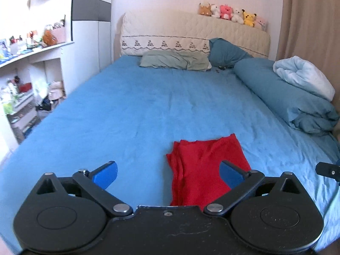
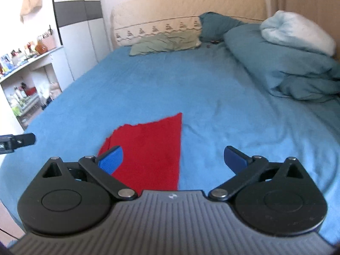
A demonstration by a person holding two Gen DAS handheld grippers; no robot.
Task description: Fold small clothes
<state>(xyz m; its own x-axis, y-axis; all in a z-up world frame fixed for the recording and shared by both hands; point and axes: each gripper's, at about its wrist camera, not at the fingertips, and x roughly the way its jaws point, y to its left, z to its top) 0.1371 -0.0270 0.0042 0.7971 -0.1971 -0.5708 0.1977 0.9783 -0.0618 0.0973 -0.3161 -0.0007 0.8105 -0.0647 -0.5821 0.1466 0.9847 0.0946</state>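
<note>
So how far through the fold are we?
The red garment already lies on the blue bedsheet in layers, stacked edges showing on its left side. Left gripper and right gripper are open, holding nothing. Any final fold remains; no other small clothes are visible.

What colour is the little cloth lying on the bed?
The cloth is plain bright red, lying on the blue bed sheet. The left wrist view shows it best.

We face a bed (image 1: 127, 110) covered by a blue sheet. At 12 o'clock stands a cream quilted headboard (image 1: 191, 31) carrying a row of plush toys (image 1: 231, 12). Below it lie a green pillow (image 1: 174, 60) and a teal pillow (image 1: 225, 52). At 2 o'clock we see a folded teal duvet (image 1: 286, 97) and a beige curtain (image 1: 308, 21). At 9 o'clock, white shelves (image 1: 31, 68) hold clutter beside a wardrobe (image 1: 91, 21).
</note>
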